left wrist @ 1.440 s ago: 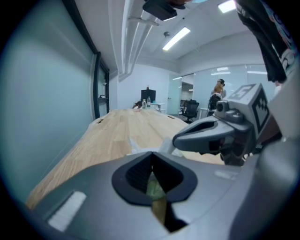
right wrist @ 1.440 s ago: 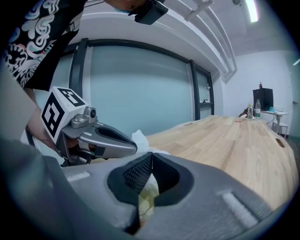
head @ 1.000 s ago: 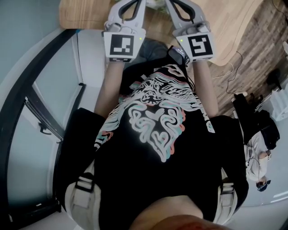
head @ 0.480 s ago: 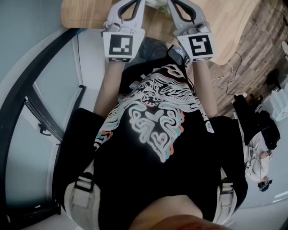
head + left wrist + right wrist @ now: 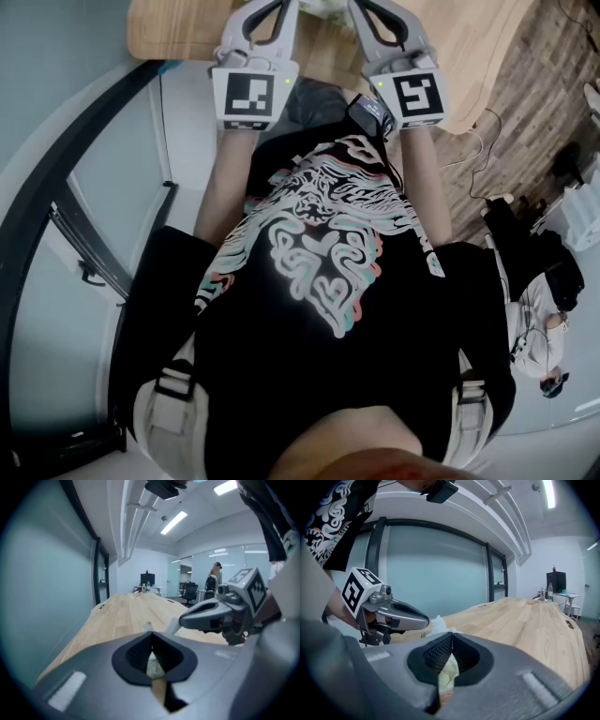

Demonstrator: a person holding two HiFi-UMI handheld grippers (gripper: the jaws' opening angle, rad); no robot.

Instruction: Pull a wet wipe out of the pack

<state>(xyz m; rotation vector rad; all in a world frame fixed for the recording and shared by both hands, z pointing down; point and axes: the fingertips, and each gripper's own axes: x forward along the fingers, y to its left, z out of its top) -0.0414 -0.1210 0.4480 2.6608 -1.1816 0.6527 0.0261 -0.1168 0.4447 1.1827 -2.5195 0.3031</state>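
Over the near end of a long wooden table, both grippers are held side by side in front of the person's chest. The left gripper has its jaws shut; a white tip of the wet wipe pokes up just beyond them. The right gripper is shut too, with a white strip of wipe running from its tip. From the right gripper view, the crumpled wipe sits between the left gripper and my own shut jaws. The pale green pack shows through the jaw opening.
A glass wall with black frames runs along the table's left side. Chairs, a monitor and a standing person are at the far end. In the head view, another person is on the floor side, by wood flooring.
Both grippers have edged slightly forward over the table; otherwise nothing visibly differs.
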